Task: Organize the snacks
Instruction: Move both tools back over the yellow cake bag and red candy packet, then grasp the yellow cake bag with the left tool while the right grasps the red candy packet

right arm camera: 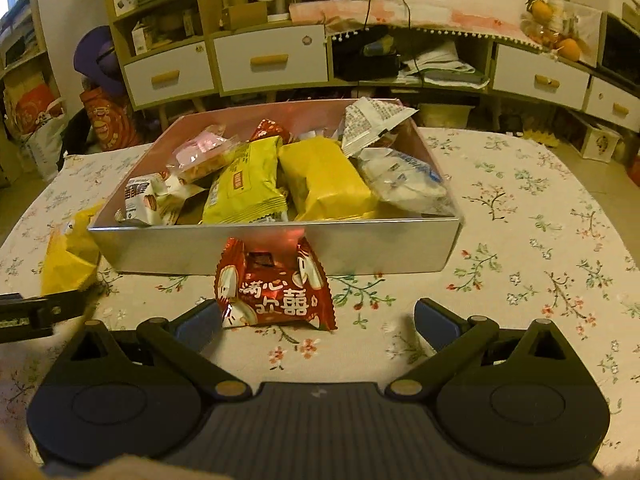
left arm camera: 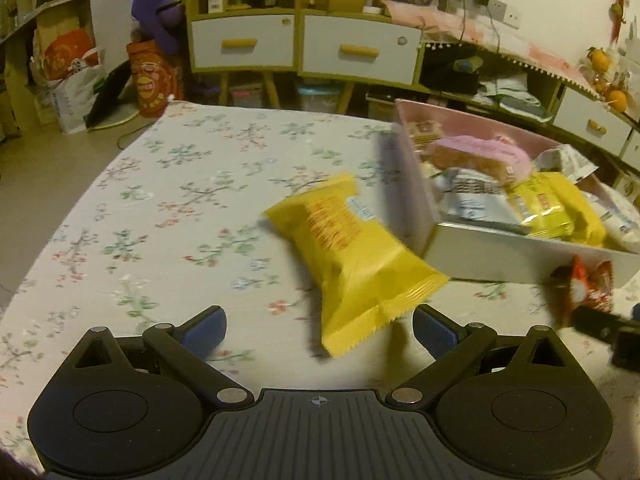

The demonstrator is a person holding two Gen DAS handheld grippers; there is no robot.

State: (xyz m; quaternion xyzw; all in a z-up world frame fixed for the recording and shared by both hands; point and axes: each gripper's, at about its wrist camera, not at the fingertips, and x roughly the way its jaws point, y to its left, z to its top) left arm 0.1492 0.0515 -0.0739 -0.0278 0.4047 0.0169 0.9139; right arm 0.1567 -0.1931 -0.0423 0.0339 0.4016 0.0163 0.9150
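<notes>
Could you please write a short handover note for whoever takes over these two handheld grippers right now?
Left gripper: open, empty, with the yellow plastic snack packet lying on the floral tablecloth just ahead of its fingers, beside the box's left wall.
Right gripper: open, empty; the red foil snack packet sits by its left finger, in front of the box.
Done: the shallow pink-lined cardboard box already holds several yellow, white and pink packets.
Left: both loose packets are not yet in the box.
</notes>
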